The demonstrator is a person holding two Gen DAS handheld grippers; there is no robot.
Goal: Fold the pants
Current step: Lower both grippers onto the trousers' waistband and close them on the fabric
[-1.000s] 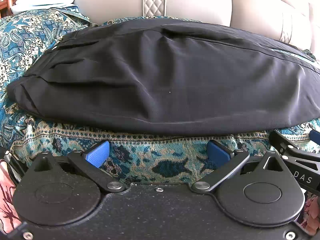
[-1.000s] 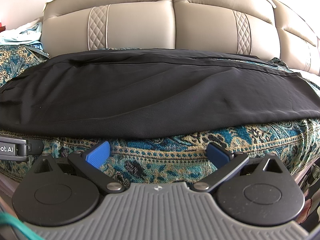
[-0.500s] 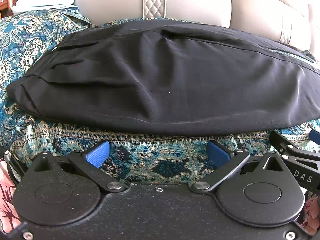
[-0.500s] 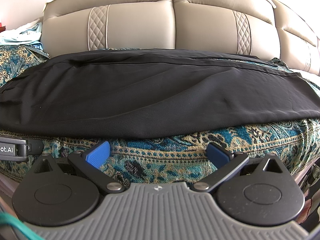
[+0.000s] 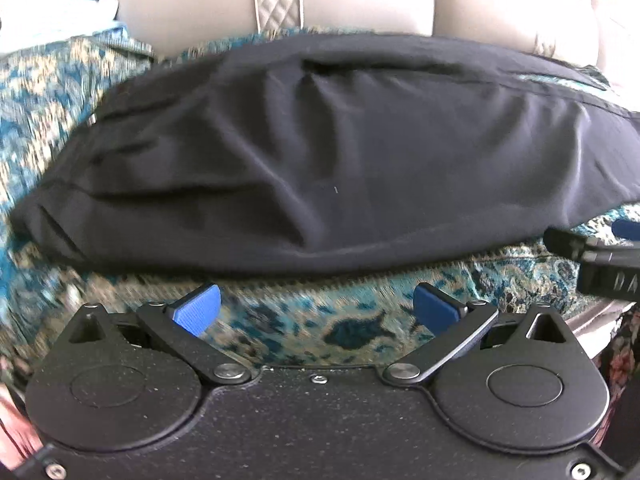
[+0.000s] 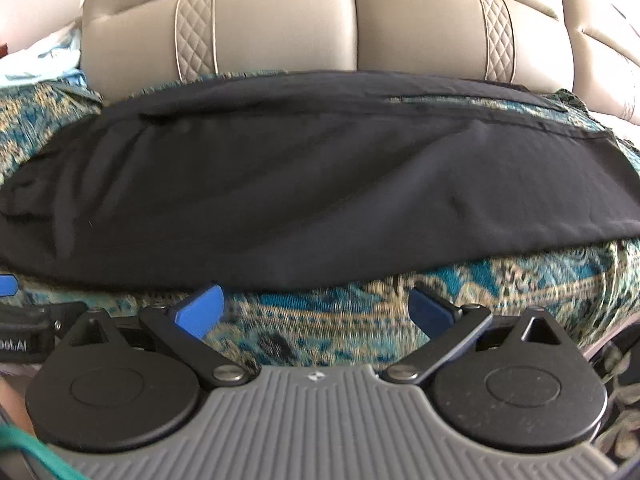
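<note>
Beige sofa cushions (image 6: 264, 28) back a patterned cover (image 6: 500, 280) where the black pants (image 5: 340, 152) lie spread lengthwise, their near hem just beyond my left claw (image 5: 316, 308) and right claw (image 6: 314, 306), both with jaws wide apart, holding nothing.

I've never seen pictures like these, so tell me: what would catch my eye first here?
The big black pants come first, spread flat across a teal and gold patterned cover in front of a beige sofa back. Next are the bright blue fingers of the left gripper at the bottom of its view, wide apart and empty just short of the pants' near edge. The right gripper looks the same.
</note>
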